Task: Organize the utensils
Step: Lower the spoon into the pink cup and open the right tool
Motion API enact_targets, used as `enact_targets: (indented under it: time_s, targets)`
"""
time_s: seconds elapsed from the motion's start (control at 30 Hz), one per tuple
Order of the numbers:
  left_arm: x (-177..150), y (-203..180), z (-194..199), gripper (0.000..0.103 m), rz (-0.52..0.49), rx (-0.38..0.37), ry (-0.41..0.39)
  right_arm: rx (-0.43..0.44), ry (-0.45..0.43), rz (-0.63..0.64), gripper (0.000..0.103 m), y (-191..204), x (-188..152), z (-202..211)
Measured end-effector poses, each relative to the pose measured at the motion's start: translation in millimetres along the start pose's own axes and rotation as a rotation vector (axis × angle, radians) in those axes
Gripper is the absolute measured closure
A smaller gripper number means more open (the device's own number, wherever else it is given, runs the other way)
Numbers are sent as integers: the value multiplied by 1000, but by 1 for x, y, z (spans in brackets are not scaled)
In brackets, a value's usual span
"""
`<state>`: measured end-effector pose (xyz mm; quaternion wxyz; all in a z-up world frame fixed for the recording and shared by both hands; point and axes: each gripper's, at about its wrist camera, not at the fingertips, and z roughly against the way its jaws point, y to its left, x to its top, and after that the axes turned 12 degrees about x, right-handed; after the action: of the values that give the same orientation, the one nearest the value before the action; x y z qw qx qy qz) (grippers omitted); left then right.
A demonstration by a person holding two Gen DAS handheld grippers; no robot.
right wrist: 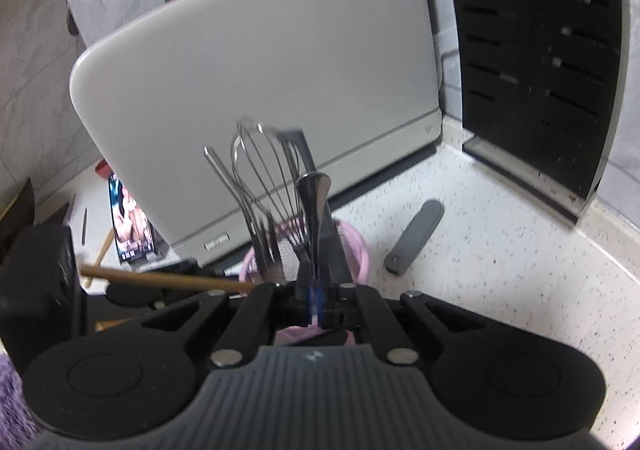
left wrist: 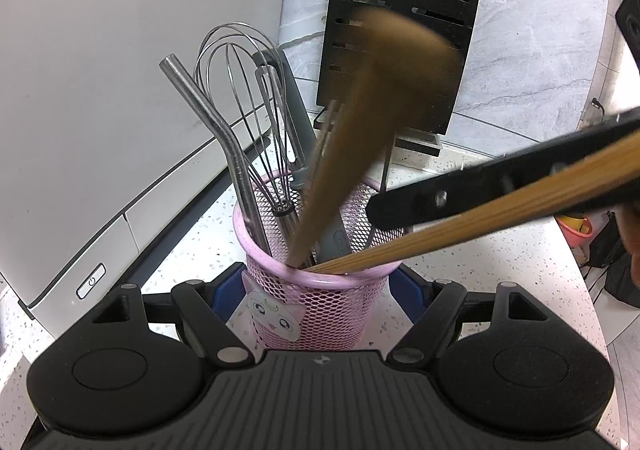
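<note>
A pink mesh holder (left wrist: 320, 306) stands on the speckled counter. My left gripper (left wrist: 316, 290) is shut on it, with a blue pad (left wrist: 228, 296) pressed to each side. In it stand a wire whisk (left wrist: 240, 90), a bent metal straw (left wrist: 208, 110), a grey-handled tool (left wrist: 336, 238), a motion-blurred wooden spoon (left wrist: 380, 98) and a long wooden stick (left wrist: 480, 218) leaning right. My right gripper (left wrist: 374, 210) reaches in from the right over the rim (right wrist: 360, 246). It (right wrist: 314, 274) is shut on a thin metal utensil (right wrist: 314, 190) that points up and dips into the holder.
A white appliance (left wrist: 120, 90) stands close behind and left of the holder. A black knife block (left wrist: 400, 30) rises behind it. A grey handle (right wrist: 414, 236) lies on the counter to the right, a phone (right wrist: 128, 222) to the left. The counter edge (left wrist: 588, 270) is near on the right.
</note>
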<state>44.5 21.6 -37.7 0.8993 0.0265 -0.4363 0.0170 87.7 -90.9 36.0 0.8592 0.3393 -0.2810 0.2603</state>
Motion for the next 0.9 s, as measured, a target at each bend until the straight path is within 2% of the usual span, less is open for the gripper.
enact_targets:
  time_s: [0.37, 0.63, 0.9]
  targets:
    - [-5, 4, 2, 13, 15, -11, -19, 40, 34, 48, 103, 2, 1, -4]
    - [-9, 6, 4, 13, 27, -15, -38, 63, -19, -23, 87, -8, 7, 12]
    - [-13, 7, 6, 12, 46, -16, -59, 50, -103, -52, 61, -10, 11, 34]
